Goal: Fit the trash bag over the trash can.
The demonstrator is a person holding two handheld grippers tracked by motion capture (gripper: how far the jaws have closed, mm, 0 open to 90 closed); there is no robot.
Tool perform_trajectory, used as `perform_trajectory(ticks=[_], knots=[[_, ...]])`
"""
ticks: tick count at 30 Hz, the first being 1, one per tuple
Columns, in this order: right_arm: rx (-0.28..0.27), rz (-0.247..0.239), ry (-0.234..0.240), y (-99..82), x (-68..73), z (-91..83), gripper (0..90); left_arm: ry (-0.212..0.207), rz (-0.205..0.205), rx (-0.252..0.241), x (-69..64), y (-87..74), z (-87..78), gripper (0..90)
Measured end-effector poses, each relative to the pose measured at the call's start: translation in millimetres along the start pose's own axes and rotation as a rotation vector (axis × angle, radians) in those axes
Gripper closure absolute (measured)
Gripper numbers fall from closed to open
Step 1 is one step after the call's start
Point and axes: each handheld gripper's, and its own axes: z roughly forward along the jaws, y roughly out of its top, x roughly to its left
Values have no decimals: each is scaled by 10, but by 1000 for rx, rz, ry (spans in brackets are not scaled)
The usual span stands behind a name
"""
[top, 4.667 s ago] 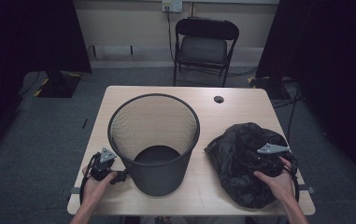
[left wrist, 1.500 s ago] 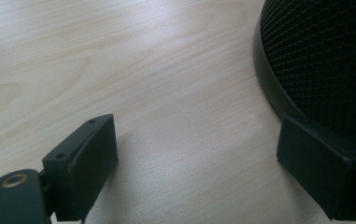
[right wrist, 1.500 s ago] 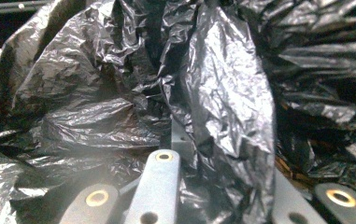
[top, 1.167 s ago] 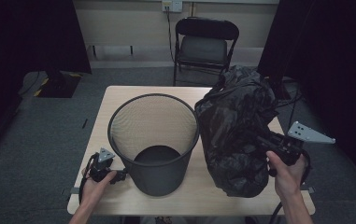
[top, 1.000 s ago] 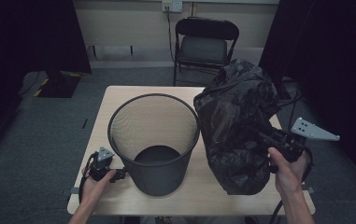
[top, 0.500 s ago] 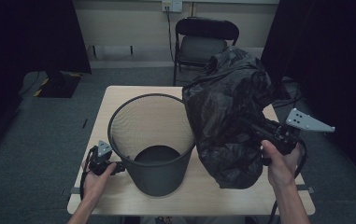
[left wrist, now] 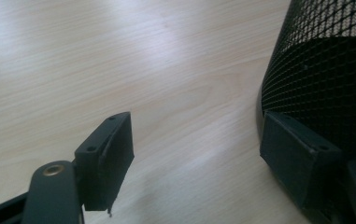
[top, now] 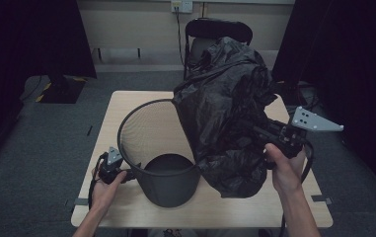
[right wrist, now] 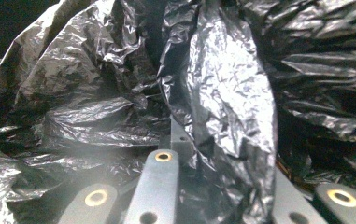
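A black mesh waste bin [top: 170,187] stands upright on the wooden table [top: 126,108]. A big crumpled black plastic bag [top: 225,113] hangs in the air over the bin's right rim. My right gripper [top: 257,129] is shut on a fold of the bag [right wrist: 231,93], level, from the right. My left gripper [top: 129,174] lies low at the bin's left foot. Its jaws have just been closing and still stand open [left wrist: 196,135]. Bare table shows between them, and one jaw is beside the mesh wall [left wrist: 325,70]. Whether that jaw touches the wall I cannot tell.
A black folding chair [top: 217,34] stands behind the table's far edge. Dark curtains hang at both sides. The light wooden tabletop [left wrist: 119,56] runs left of the bin.
The right hand has lifted the bag off the table and carried it up and left, partly over the bin. The left gripper has stayed at the bin's foot.
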Motion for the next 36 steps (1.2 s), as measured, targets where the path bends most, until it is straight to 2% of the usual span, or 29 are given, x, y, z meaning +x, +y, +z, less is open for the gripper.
perform_trajectory(ticks=[4, 16, 19, 27, 32, 35, 36], knots=[[-8, -3, 21, 36, 41, 23, 840, -4, 32, 4, -93, 53, 46, 256], [-31, -20, 65, 227, 175, 37, 836, -28, 47, -24, -287, 146, 145, 265], [-34, -16, 91, 257, 204, 84, 834, -39, 58, -24, -330, 167, 165, 275], [9, -13, 135, 280, 277, 239, 824, -77, 90, -33, -505, 223, 247, 278], [37, -13, 137, 270, 277, 269, 800, -114, 88, -30, -590, 236, 279, 241], [70, -4, 121, 262, 249, 284, 732, -108, 87, -16, -570, 224, 270, 188], [79, -1, 111, 258, 241, 289, 708, -92, 76, -15, -554, 220, 260, 185]])
